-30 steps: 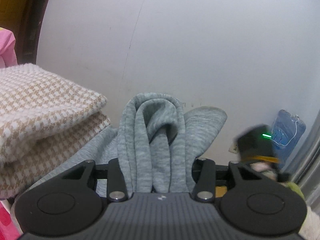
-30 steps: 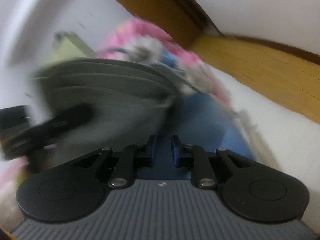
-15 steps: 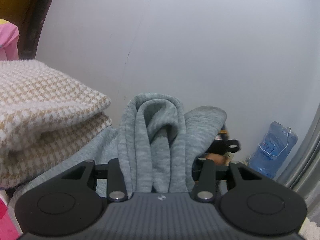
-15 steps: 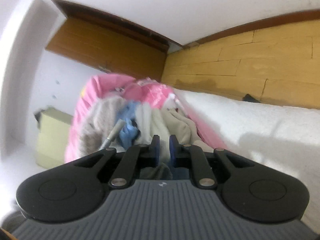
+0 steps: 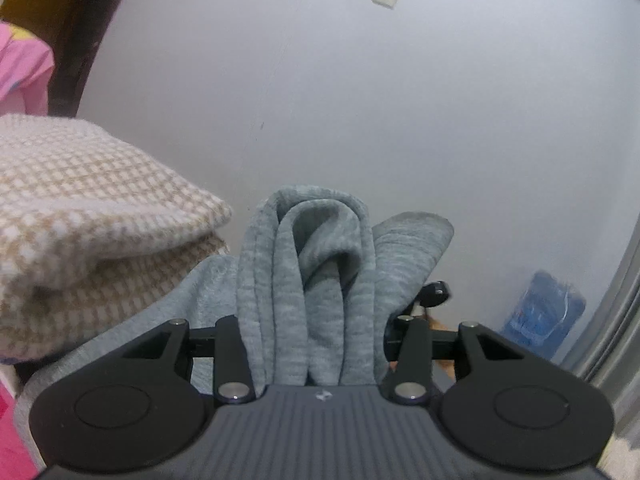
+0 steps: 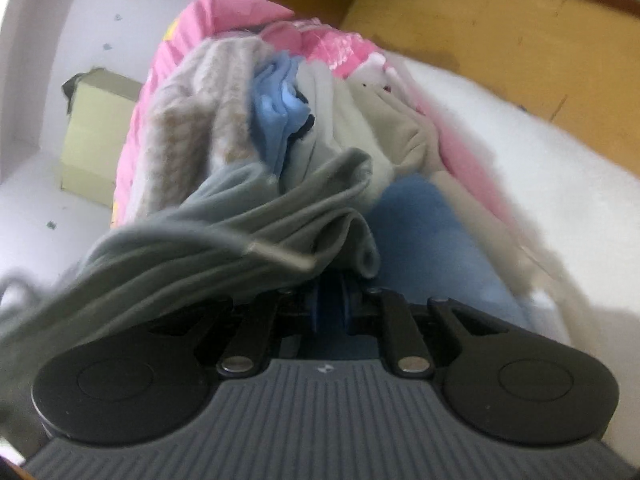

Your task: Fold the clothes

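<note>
- Now the left tongs pinch a thick bunch of the grey garment, held up beside the checked folded blanket.
- Right tongs sit nearly pressed together on blue fabric; whether they grip the grey cloth, I cannot tell.
- Risk: the bunched layers slide loose or the fold goes crooked.

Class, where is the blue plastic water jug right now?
In the left wrist view, the blue plastic water jug stands low on the right against the white wall, right of the bunched grey knit garment.

Plain white wall ahead, small squares stuck high on it. Blue water jug low at right beside a grey curtain edge. Elsewhere, yellow wood panelling, dark trim, pale cardboard box.
</note>
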Tool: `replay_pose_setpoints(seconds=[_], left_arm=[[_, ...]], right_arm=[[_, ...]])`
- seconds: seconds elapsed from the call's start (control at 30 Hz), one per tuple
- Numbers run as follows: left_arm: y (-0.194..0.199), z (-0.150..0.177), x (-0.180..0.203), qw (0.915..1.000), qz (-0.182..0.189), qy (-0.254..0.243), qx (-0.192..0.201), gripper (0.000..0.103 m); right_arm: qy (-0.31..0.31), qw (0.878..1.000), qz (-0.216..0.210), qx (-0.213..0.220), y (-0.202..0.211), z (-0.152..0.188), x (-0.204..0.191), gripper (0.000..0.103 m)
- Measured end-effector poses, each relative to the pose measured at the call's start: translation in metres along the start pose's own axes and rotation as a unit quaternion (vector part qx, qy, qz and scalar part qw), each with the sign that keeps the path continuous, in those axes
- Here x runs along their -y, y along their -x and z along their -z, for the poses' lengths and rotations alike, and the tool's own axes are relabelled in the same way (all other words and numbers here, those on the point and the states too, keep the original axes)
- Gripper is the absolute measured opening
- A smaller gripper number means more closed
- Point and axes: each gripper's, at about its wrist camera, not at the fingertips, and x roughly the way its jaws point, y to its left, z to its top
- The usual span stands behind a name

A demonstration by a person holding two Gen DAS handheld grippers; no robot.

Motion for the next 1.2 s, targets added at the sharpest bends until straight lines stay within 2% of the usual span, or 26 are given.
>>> replay_pose_setpoints(seconds=[0.13,0.27,0.4,0.5,0.57,0.6,0.63,0.7,0.73,0.8,0.9,0.97,1.0,1.03,1.07,1.13,1.2], left_arm=[[0.004,0.002,-0.010,0.9997,0.011,0.015,0.016,0.044],[0.003,0.008,-0.010,0.9995,0.019,0.021,0.015,0.044],[-0.001,0.012,-0.004,0.9996,0.022,0.014,0.011,0.044],[-0.013,0.010,0.006,0.9998,0.018,-0.006,-0.005,0.045],[-0.032,0.008,0.021,0.9980,-0.002,-0.037,-0.052,0.046],[-0.044,0.008,0.029,0.9950,-0.015,-0.055,-0.082,0.048],[-0.061,0.009,0.040,0.9882,-0.033,-0.079,-0.127,0.050],[-0.087,0.014,0.058,0.9737,-0.050,-0.111,-0.192,0.059],[-0.093,0.016,0.067,0.9697,-0.053,-0.124,-0.204,0.060],[-0.094,0.014,0.079,0.9684,-0.055,-0.140,-0.199,0.062],[-0.066,-0.001,0.066,0.9831,-0.017,-0.087,-0.160,0.069],[-0.033,-0.013,0.045,0.9931,0.047,-0.018,-0.106,0.076],[-0.014,-0.021,0.034,0.9945,0.072,0.019,-0.074,0.084],[0.002,-0.028,0.026,0.9948,0.078,0.045,-0.049,0.085],[0.020,-0.033,0.019,0.9951,0.070,0.064,-0.026,0.085],[0.053,-0.039,0.005,0.9945,0.041,0.096,0.006,0.085],[0.080,-0.031,-0.008,0.9944,-0.028,0.101,0.008,0.085]], right_arm=[[-0.051,0.998,-0.027,0.019,-0.001,-0.002,0.010,0.011],[-0.097,0.994,-0.026,0.052,-0.007,-0.004,0.025,0.009],[-0.126,0.986,-0.064,0.089,-0.005,-0.001,0.037,0.011],[-0.134,0.977,-0.113,0.122,0.002,-0.003,0.044,0.011],[-0.137,0.969,-0.128,0.163,0.018,-0.002,0.050,0.012],[-0.136,0.962,-0.136,0.196,0.032,0.002,0.055,0.017],[-0.133,0.953,-0.145,0.232,0.048,0.007,0.061,0.028],[-0.133,0.933,-0.153,0.298,0.081,0.020,0.075,0.043],[-0.133,0.926,-0.148,0.322,0.098,0.031,0.083,0.046],[-0.126,0.921,-0.134,0.343,0.122,0.060,0.098,0.049],[-0.120,0.916,-0.118,0.365,0.150,0.110,0.119,0.059],[-0.123,0.911,-0.117,0.376,0.160,0.149,0.132,0.064],[-0.123,0.909,-0.118,0.381,0.163,0.168,0.136,0.067],[-0.118,0.907,-0.124,0.384,0.161,0.183,0.134,0.070],[-0.111,0.906,-0.131,0.386,0.158,0.196,0.131,0.073],[-0.092,0.906,-0.149,0.386,0.153,0.218,0.119,0.085],[-0.059,0.909,-0.165,0.379,0.149,0.234,0.098,0.090]])
